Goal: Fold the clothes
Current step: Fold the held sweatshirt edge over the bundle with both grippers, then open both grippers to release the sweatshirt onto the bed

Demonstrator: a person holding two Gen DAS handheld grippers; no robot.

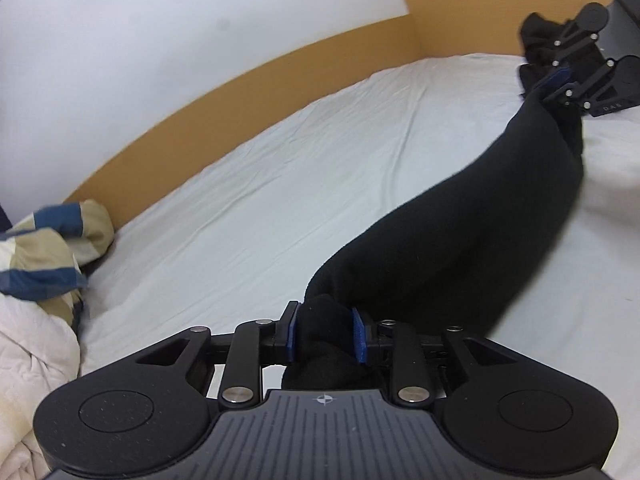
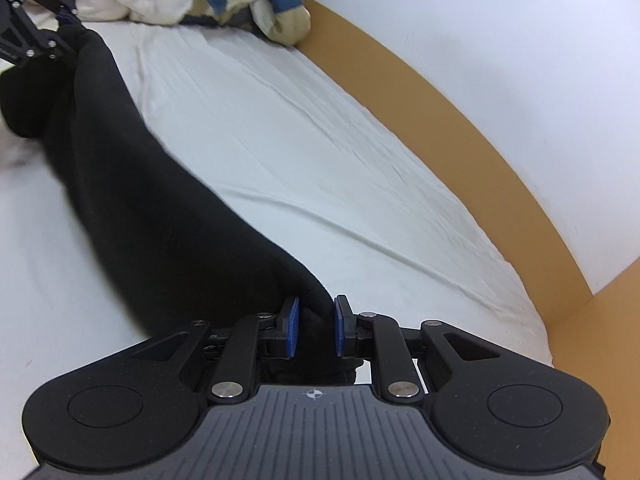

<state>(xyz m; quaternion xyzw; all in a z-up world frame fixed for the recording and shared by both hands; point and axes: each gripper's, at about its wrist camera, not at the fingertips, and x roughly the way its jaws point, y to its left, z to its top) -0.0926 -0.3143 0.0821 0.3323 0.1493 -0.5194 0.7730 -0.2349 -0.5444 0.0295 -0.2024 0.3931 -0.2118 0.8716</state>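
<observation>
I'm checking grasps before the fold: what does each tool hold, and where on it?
Both hold the black fabric garment: the left tool pinches a bunched end, the right tool the opposite end.
</observation>
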